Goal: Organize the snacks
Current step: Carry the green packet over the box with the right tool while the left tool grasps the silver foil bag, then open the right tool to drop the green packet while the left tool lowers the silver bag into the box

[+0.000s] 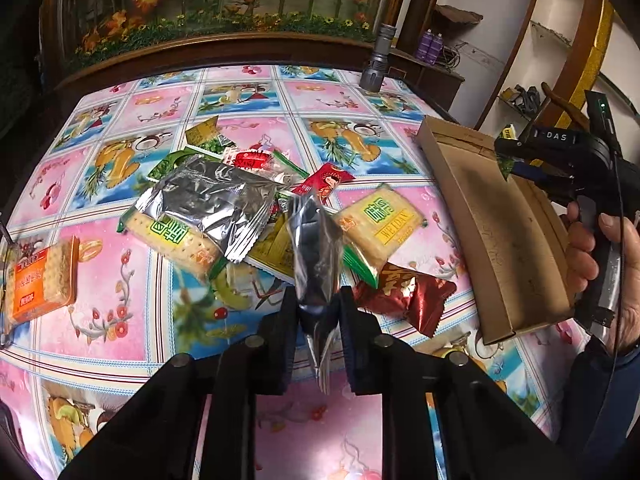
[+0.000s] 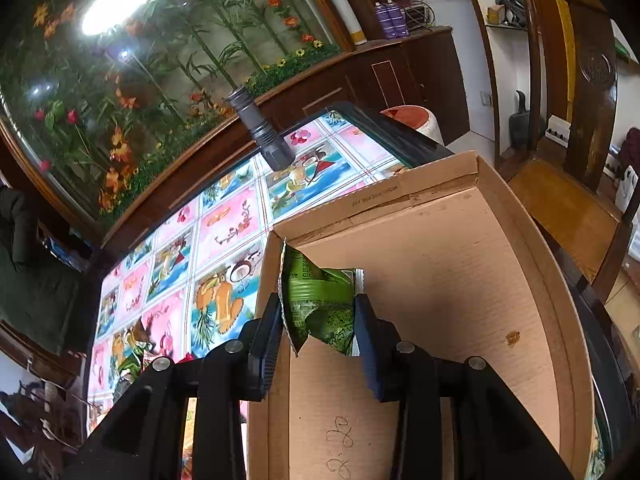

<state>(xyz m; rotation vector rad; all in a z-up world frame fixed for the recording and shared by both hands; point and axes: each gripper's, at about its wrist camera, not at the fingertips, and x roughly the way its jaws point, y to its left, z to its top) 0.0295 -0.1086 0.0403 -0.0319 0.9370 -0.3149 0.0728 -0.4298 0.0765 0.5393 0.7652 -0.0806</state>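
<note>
**Snack sort: one packet pinched in each gripper, box still bare**

Left wrist view, left to right. One orange-wrapped square cracker pack (image 1: 42,280) lies alone at the left edge of the pink-and-blue fruit-print tablecloth (image 1: 120,184). Mid-table sits a heap of snacks, partly overlapping, so the full count cannot be told. Countable on top: two yellow-and-green labelled cracker packs, one left (image 1: 176,240) and one right (image 1: 380,224); one large crumpled silver foil wrapper (image 1: 212,204) lying over the left pack; one small red-and-white sweet (image 1: 250,159); one red packet with a cartoon face (image 1: 324,180); one dark red foil packet (image 1: 408,296) at the near right of the heap.

Left gripper (image 1: 318,308): jaws pressed together on one narrow silver foil packet (image 1: 316,256), lifted above the heap.

One grey metal flashlight (image 1: 378,58) stands at the far table edge.

Right side: one shallow brown cardboard box (image 1: 500,232), floor bare. A person's hand (image 1: 600,264) holds the right gripper (image 2: 318,316) over it.

Right wrist view: its jaws pinch one crumpled green snack packet (image 2: 320,300), hanging over the box's near-left corner, just inside the wall.
</note>
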